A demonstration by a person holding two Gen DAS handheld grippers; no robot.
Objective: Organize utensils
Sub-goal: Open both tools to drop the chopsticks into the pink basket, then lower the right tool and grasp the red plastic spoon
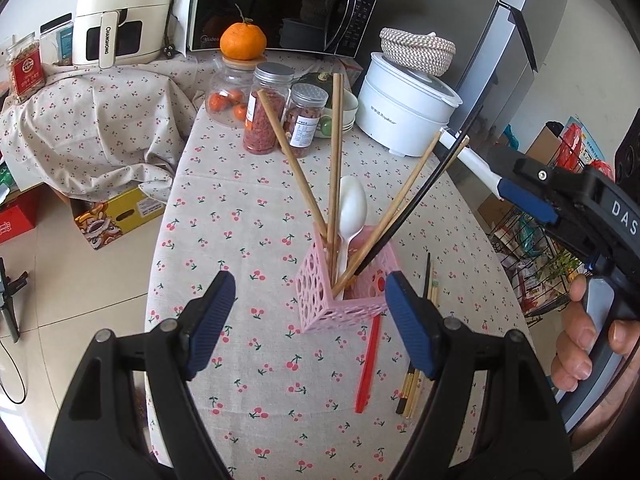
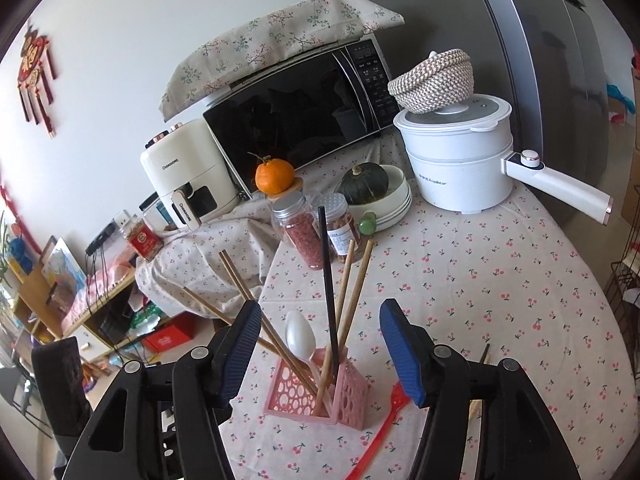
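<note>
A: Starting at our left, the left gripper (image 1: 310,312) hangs low over the table with its jaws spread wide and nothing between them. We read it as waiting beside the holder, not steadying it; the pads are clear of it.

B: Then the pink holder (image 1: 344,294) stands upright on the cherry-print tablecloth (image 1: 240,216). In it we see wooden chopsticks (image 1: 334,160) fanned out, a white spoon (image 1: 352,204) bowl-up, and a black chopstick (image 2: 326,276) leaning against the rim. We take it they lean that way because the holder is short and they are long.

A: Our right gripper (image 2: 318,344) sits just above the holder, jaws apart around the black chopstick without pressing on it. We judge that one delivered.

B: Further right, a red fork (image 1: 368,364) and a bundle of chopsticks (image 1: 412,388) lie flat on the cloth beside the holder, so we are not finished.

A: Behind, we have jars (image 1: 266,108), an orange (image 1: 243,40), a microwave (image 1: 280,4), an air fryer (image 1: 120,12) and a white cooker (image 2: 456,160). The table is crowded at the back, clear near us.
</note>
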